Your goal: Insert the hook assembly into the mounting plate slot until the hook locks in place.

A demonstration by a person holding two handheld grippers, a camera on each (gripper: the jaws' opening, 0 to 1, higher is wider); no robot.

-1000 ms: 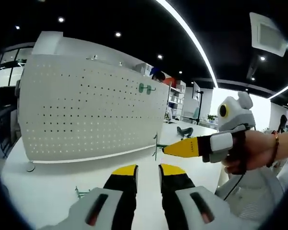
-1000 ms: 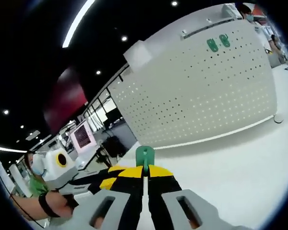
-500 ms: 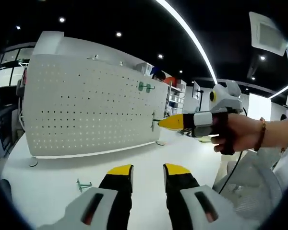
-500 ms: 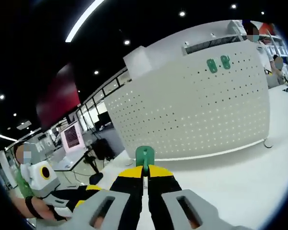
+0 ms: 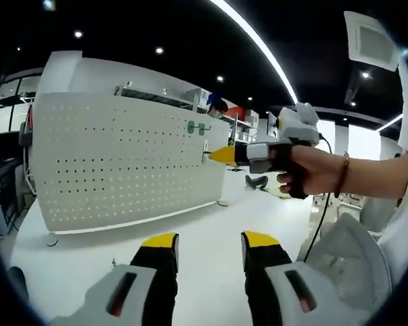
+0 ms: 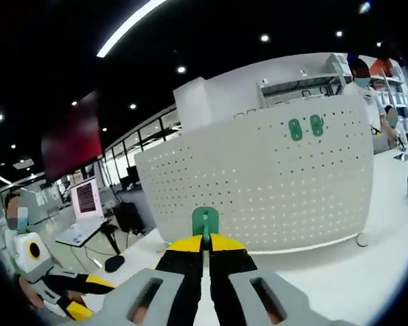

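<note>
At lower centre of the right gripper view, the right gripper [image 6: 205, 246] pinches a green hook [image 6: 205, 221]. Keep it level and aim for a hole row beside the mounted hooks [image 6: 306, 128] on the pegboard [image 6: 258, 190]. Left gripper [image 5: 207, 246] stands spread, empty.

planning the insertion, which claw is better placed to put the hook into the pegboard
Right. The right claw is shut on the green plastic hook and points at the white perforated mounting plate, close to the two green hooks already mounted. The left claw is open, low over the white table.
</note>
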